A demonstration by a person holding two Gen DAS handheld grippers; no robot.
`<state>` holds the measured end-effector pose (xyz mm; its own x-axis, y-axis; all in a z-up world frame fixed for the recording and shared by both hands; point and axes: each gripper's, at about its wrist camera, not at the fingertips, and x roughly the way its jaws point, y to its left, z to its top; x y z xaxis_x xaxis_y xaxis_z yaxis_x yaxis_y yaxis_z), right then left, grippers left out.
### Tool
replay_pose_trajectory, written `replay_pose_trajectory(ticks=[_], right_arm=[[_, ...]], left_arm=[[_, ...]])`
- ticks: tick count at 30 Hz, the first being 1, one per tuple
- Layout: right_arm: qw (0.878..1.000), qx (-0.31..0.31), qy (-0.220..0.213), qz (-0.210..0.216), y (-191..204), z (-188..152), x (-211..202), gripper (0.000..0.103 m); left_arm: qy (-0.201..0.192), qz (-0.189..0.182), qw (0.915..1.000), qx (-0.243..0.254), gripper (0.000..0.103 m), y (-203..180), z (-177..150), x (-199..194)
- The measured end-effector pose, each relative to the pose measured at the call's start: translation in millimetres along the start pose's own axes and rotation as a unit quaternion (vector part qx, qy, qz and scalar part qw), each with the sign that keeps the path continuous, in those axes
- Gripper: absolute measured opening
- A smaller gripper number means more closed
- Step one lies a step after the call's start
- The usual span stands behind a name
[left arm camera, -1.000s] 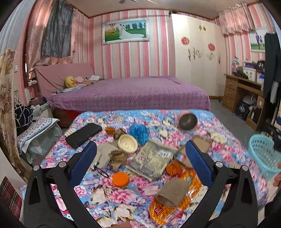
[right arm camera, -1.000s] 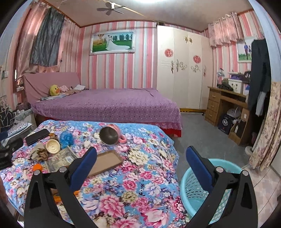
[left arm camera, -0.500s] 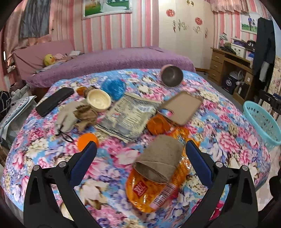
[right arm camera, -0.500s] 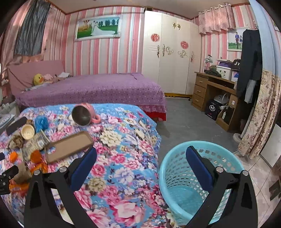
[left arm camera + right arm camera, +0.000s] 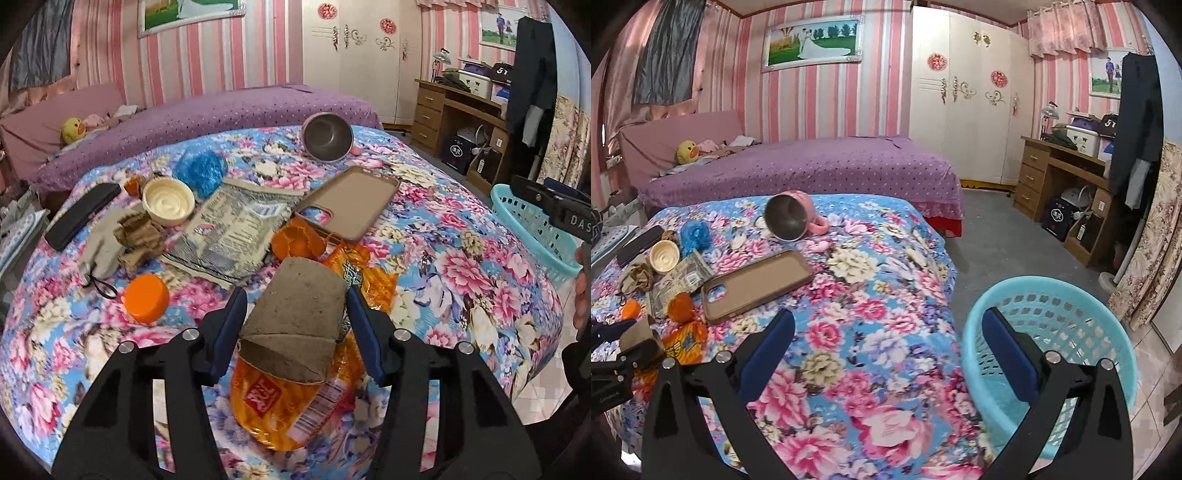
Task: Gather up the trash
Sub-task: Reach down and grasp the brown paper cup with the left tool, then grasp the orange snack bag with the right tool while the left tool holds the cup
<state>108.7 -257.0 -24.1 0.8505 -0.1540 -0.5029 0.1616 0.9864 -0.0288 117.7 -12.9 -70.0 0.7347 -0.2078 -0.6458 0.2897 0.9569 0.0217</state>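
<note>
We've got the left gripper (image 5: 293, 312) straddling the cardboard tube (image 5: 295, 317) — blue pads on either flank, jaws closing in on it. The right pad looks to be at the tube's wall; the left one seems to have a sliver of gap, so we wouldn't call it a firm grip yet.

Key relation: the tube's long axis runs near to far, roughly along the line the fingers point, open flattened end toward the camera. So the squeeze goes across its width, which is the right way to take it. It's soft card, so we expect it to flatten some under the pads.

The tube lies on top of the orange snack wrapper (image 5: 284, 398), not on the floral bedspread (image 5: 461, 266) directly. Our read is that the wrapper may slide or drag along on the lift.

Right gripper (image 5: 888, 341) stands wide apart, nothing between the fingers, hovering over the bedspread's edge with the blue basket (image 5: 1071, 306) just behind its right finger. It's well apart from the tube, so the left hand is clearly the nearer one for this pick; the right is the nearer one to the basket.

Farther out — an orange lid (image 5: 146, 298), a foil sachet (image 5: 231, 232), a phone case (image 5: 349, 201) and the tipped metal cup (image 5: 327, 137). The basket sits off the bed's right side, so the carry goes that way.
</note>
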Motion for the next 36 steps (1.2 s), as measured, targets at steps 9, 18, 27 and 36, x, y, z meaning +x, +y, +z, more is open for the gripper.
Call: replay_pose_trajectory(ticks=[9,18,27,36], right_arm=[[0.999,-0.037,0.000,0.036,56,-6,1,0.099],[0.990,-0.071,0.057,0.108,131,-20,27,0.091],[0.978,-0.088,0.126,0.141,179,-36,55,0.063],[0.970,-0.093,0.127,0.184,182,-37,55,0.018]], left_arm=[[-0.054,0.072,0.9955,-0.029,0.054,45,13,-32],[-0.065,0.119,0.9879,-0.075,0.054,94,13,-40],[-0.060,0.132,0.9842,-0.102,0.054,118,10,-37],[-0.066,0.127,0.9842,-0.104,0.054,117,10,-41]])
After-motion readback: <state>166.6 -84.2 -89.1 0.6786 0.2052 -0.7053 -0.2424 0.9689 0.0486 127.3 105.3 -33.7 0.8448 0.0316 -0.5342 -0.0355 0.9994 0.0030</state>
